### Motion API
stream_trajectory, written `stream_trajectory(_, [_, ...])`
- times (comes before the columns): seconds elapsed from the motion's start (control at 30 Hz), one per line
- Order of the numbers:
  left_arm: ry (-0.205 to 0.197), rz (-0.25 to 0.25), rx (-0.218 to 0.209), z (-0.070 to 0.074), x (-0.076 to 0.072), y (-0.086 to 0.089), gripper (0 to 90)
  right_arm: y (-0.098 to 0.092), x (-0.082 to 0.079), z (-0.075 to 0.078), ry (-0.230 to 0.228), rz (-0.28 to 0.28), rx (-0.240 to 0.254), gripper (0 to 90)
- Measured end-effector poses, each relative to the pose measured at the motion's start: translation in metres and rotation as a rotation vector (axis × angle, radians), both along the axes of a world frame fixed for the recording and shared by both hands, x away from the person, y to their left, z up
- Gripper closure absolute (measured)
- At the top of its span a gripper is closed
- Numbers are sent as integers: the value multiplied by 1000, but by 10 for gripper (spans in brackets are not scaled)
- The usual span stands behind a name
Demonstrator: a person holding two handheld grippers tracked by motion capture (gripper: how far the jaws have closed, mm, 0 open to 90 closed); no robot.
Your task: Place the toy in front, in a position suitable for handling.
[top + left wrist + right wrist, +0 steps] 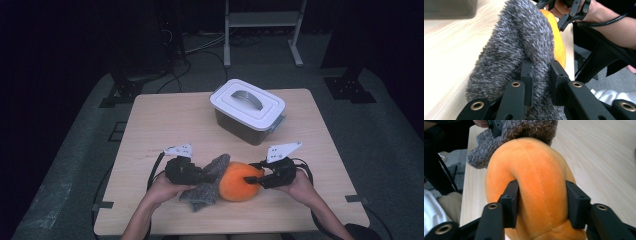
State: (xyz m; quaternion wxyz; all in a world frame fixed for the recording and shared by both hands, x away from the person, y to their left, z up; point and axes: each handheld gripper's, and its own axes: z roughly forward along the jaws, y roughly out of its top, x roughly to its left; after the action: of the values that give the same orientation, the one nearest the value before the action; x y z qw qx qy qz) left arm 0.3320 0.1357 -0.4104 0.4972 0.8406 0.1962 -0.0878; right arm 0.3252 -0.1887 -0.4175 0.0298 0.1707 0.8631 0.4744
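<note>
Working at the pale wooden surface (pixel 165 125), you've got the dark plastic box with white handled lid (pixel 247 110) sitting shut at the far side, well apart from the action. Near edge, middle: the round orange plush toy (pixel 239 181) lies on the surface with the fuzzy grey knitted sock (pixel 210 180) touching its left end, partly pulled over it as far as I can tell. Your right gripper (pixel 250 180) has its fingers (pixel 510 202) pressed into the plush on both sides, clenched on it; the pile dents in around them. Your left gripper (pixel 202 176) has its fingers (pixel 557 80) pinched tight on a fold of sock.

Handling, my guess: both things light, soft, squashy, not fragile. Plush will deform and can squirm out under pull, so hold across its thick middle. Sock stretches and slides on the pile; grip its cuff edge, not loose fabric.
</note>
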Motion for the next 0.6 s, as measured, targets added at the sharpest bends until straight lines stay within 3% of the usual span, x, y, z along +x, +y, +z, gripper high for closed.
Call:
stream_trajectory(0.07, [-6,-7,10,0,-1,-5,763,2,-1,0,8,-5,-15,402])
stream_trajectory(0.13, [-10,-3,12,1,-1,-6,763,5,-4,4,-11,-17,-44,305])
stream_trajectory(0.2, [-8,0,10,1,-1,-6,763,8,-8,11,-33,-16,-88,263])
stream_trajectory(0.43, [1,-10,-6,0,-2,-8,761,22,-18,18,-117,11,-131,211])
stream_trajectory(0.53, [0,-33,-4,-1,-5,-13,761,31,-16,11,-107,9,-127,214])
stream_trajectory(0.6, [-5,-33,-4,1,-7,-15,761,34,-14,5,-76,6,-110,286])
